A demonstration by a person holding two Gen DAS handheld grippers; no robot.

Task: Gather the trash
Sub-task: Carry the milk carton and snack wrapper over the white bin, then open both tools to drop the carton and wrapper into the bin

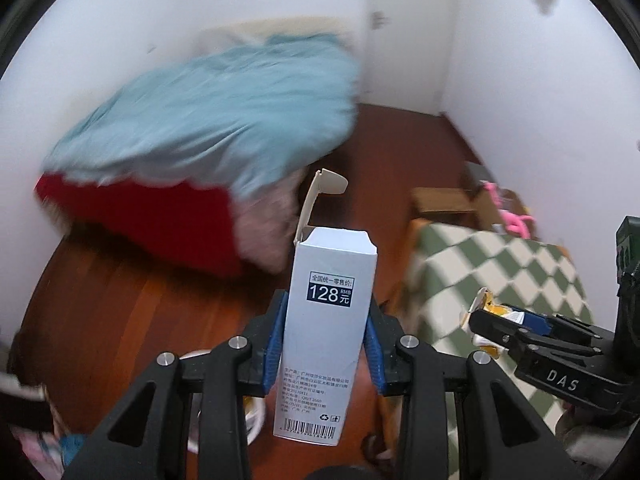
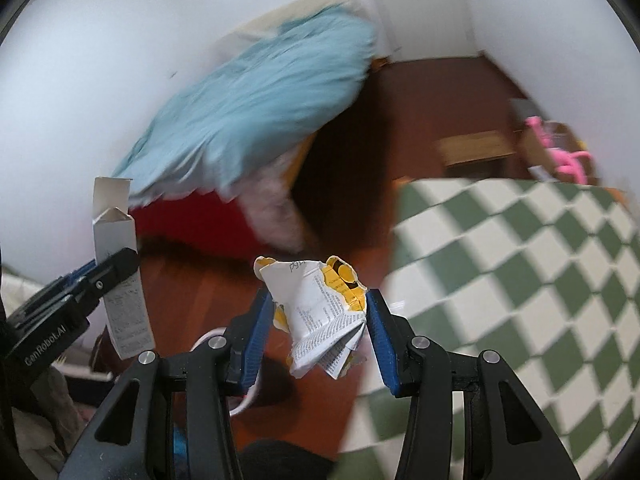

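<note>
**Lin:** Cardboard first: the white carton (image 1: 326,332) stands upright between the blue pads (image 1: 276,344) of the left gripper (image 1: 326,340), clamped on both sides low on its body, so most of its height stands clear above them. Its top flap (image 1: 320,196) hangs open

**Sam:** Anything inside it?

**Lin:** Can't tell, the mouth faces away from the lens. If something loose is in there, tipping the box could spill it onto the wooden floor (image 1: 120,320)

**Sam:** And the other side?

**Lin:** The right gripper (image 2: 316,320) holds a crumpled wrapper (image 2: 320,312), white print with yellow torn edges, jaws about half closed on it. That's my worry: the paper is springy and bunched, and part of it sags below the pads, so I'd guess a jolt could work it free

**Sam:** Where would it land?

**Lin:** Either on the floor or on the green checked cloth (image 2: 520,280) to the right. The blue bedding (image 2: 248,108) behind is badly blurred, so both pieces of trash are up in the air and, I think, mid-carry

**Sam:** Any bin in sight?

**Lin:** None I can pick out. A brown cardboard box (image 2: 476,146) sits by the far wall with something pink (image 2: 560,152) beside it, but it's too smeared to say what it holds
</note>
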